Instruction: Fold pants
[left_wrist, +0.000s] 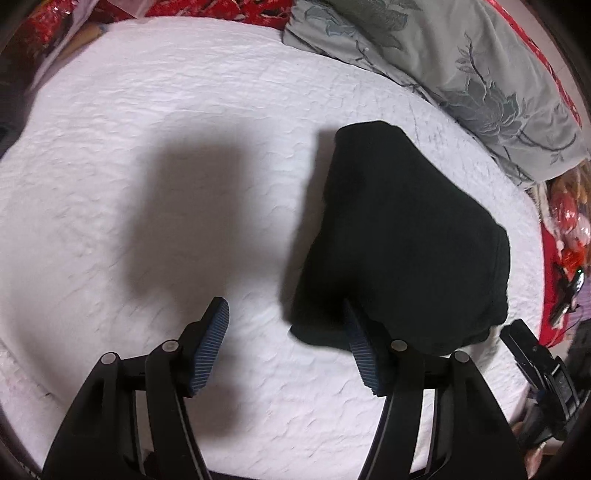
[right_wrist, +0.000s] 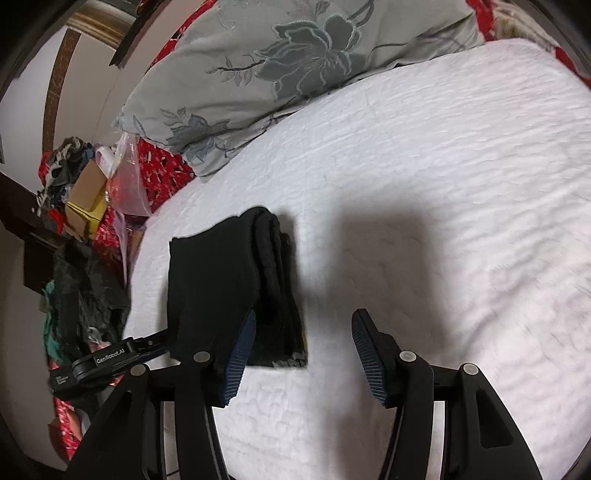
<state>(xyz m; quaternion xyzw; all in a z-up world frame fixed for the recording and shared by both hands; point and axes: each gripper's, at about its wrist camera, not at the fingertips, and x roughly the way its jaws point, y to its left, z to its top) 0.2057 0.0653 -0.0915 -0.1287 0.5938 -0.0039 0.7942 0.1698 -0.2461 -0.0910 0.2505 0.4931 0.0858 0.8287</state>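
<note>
The black pants (left_wrist: 402, 236) lie folded into a compact bundle on the white bedspread (left_wrist: 184, 129). In the left wrist view my left gripper (left_wrist: 284, 306) is open over the bedspread, just left of the bundle's near corner. Its right finger (left_wrist: 360, 347) overlaps the bundle's edge in the picture, and nothing sits between the pads. In the right wrist view the pants (right_wrist: 221, 280) show stacked layers on their right side. My right gripper (right_wrist: 306, 314) is open to the right of them with only bedspread between its pads. Its left finger (right_wrist: 236, 362) stands in front of the bundle's near edge.
A grey flowered quilt (right_wrist: 280, 70) lies bunched at the far side of the bed. Red patterned bedding (left_wrist: 554, 295), a cardboard box (right_wrist: 86, 195), plastic bags and loose clothes (right_wrist: 85, 295) crowd the bed's edge beside the pants. Gripper shadows fall on the bedspread (right_wrist: 443, 147).
</note>
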